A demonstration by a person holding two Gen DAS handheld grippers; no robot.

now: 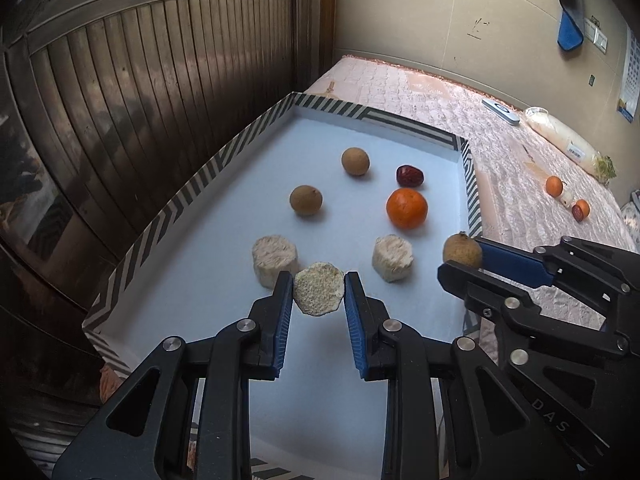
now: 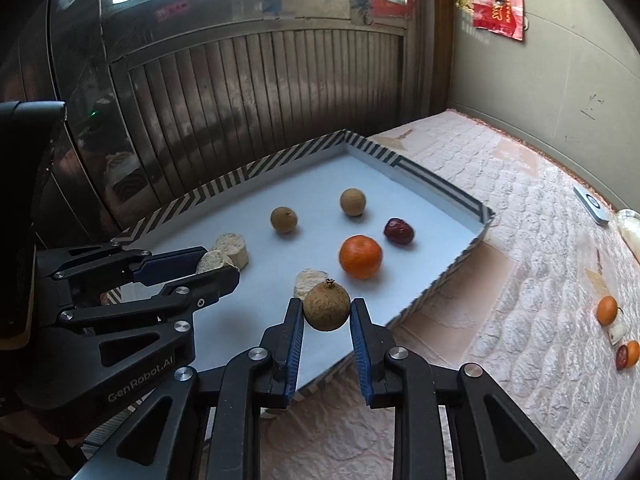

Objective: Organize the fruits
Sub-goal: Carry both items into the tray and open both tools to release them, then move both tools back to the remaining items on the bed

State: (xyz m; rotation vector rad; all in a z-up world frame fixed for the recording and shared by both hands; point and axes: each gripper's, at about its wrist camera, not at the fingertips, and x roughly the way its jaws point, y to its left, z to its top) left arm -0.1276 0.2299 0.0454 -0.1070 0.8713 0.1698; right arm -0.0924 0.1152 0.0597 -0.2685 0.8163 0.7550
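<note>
fruit sort, part done: both tongs loaded over the tray

in the tray (image 1: 168,216): i counted two brown round fruits (image 1: 306,200) (image 1: 355,161) at the far side, one red date (image 1: 409,175), one orange (image 1: 407,208) and two pale crumbly cylinders (image 1: 274,258) (image 1: 392,257) nearer me. like sat roughly with like, so i judged the sort well under way.

in hand: my left gripper (image 1: 319,294) was clamped on a third pale crumbly piece (image 1: 319,289), held above the tray floor near its two mates. my right gripper (image 2: 326,314) was clamped on a third brown round fruit (image 2: 326,306), held over the tray's near right edge. neither piece was set down yet.

still outside, on the quilted cover (image 2: 520,240) well to the right: two small oranges (image 1: 554,186) (image 1: 583,208), a dark red date (image 1: 577,213) and a small pale piece (image 1: 567,200). i judged these left to bring in.

hard to read: the outside pile was small and warped by the lens, and one orange was partly behind the date. the tray's near corner was cut off by my tongs. from the right view one pale cylinder hid behind the held fruit. i could not name the pale pieces for certain.
</note>
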